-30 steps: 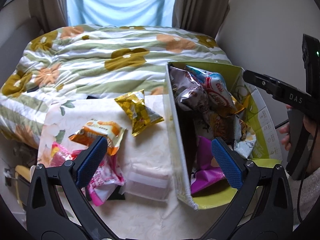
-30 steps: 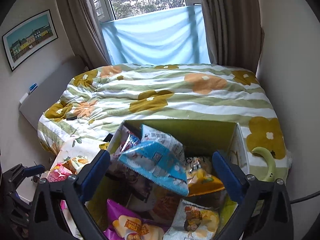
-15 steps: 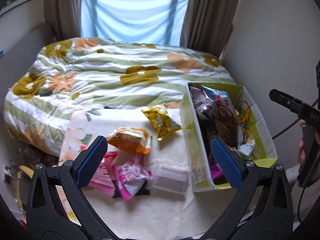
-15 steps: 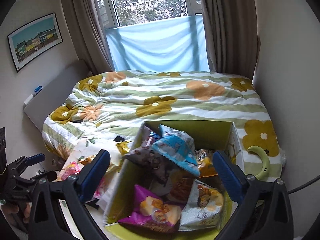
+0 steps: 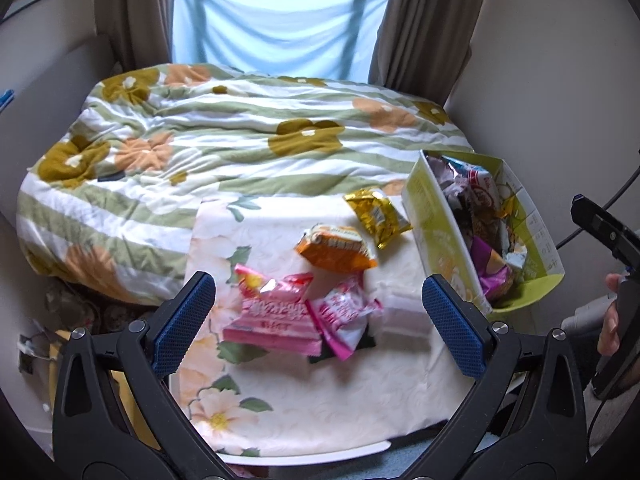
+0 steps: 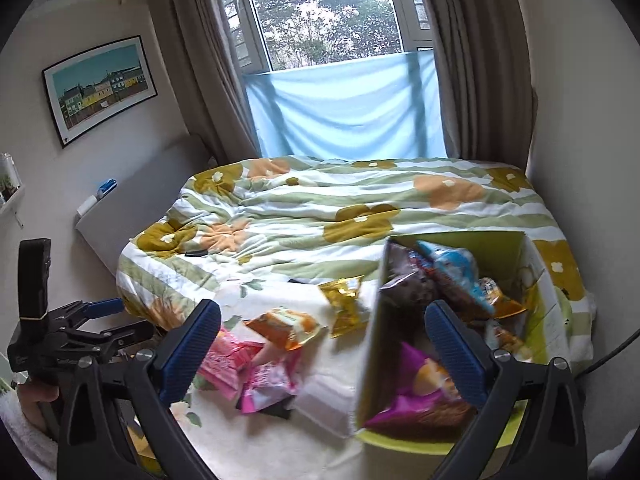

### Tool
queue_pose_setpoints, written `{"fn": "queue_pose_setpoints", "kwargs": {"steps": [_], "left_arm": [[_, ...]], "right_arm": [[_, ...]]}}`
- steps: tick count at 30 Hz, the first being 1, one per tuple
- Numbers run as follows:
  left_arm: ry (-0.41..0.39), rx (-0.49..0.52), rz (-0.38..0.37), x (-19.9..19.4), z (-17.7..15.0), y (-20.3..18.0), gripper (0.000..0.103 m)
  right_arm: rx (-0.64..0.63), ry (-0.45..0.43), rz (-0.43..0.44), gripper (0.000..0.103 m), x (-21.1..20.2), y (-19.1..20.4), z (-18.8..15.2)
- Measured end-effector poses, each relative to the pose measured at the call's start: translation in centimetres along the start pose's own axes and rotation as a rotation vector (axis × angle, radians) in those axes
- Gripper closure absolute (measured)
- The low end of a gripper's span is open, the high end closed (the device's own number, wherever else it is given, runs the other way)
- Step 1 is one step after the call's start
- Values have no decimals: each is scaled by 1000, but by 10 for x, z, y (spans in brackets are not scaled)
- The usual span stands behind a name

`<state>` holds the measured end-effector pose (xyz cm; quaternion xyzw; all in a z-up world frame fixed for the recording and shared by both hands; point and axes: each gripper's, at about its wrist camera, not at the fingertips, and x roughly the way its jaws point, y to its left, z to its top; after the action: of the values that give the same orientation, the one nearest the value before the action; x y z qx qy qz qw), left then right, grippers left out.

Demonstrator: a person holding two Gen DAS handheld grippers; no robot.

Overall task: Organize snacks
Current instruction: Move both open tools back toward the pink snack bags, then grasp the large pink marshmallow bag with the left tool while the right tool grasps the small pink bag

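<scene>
The left hand-held gripper (image 5: 318, 322) hangs spread wide and empty above the counter (image 5: 320, 396), and the right hand-held gripper (image 6: 322, 356) is likewise spread with nothing between its pads; the loose snacks lie ahead of both: two pink packets (image 5: 276, 316) almost directly between the left one's fingertips, an orange packet (image 5: 338, 250) just beyond them, and a gold packet (image 5: 378, 214) farther out and to the right, close beside the green box (image 5: 434, 224), which stands off the left gripper's right finger and already holds a heap of bags; all these packets look light, puffed with air, thin-skinned and glossy, so they will likely crumple and slide rather than resist; a squeeze across the belly risks crushing whatever is inside or squirting the bag out sideways; the flat crimped seam at either end seems the safer hold, taken gently; the pink pair overlap, so the upper one should probably be lifted first; a pale translucent container (image 5: 404, 318) sits just beside them, stiffer by its look.
</scene>
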<state>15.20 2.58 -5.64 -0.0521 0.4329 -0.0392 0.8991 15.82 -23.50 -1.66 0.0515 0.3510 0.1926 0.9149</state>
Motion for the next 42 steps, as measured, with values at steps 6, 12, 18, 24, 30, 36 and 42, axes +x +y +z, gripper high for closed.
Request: {"fn": "queue_pose_setpoints", "kwargs": {"steps": [6, 12, 18, 24, 30, 36, 42], "left_arm": [[52, 1, -43, 7, -13, 45, 1], [137, 2, -77, 39, -27, 80, 1], [204, -32, -128, 87, -35, 84, 1], [281, -13, -107, 143, -43, 73, 1], [333, -15, -74, 188, -52, 70, 1], [367, -36, -56, 216, -60, 70, 1], [395, -41, -46, 233, -62, 71, 11]], "right_arm": [[4, 34, -18, 1, 18, 49, -27], [34, 77, -67, 1, 45, 80, -67], [43, 133, -79, 1, 75, 96, -101], [-63, 202, -130, 1, 111, 100, -129], [-191, 286, -131, 1, 156, 102, -155], [-267, 333, -117, 1, 185, 99, -171], [-293, 351, -103, 1, 201, 91, -174]]}}
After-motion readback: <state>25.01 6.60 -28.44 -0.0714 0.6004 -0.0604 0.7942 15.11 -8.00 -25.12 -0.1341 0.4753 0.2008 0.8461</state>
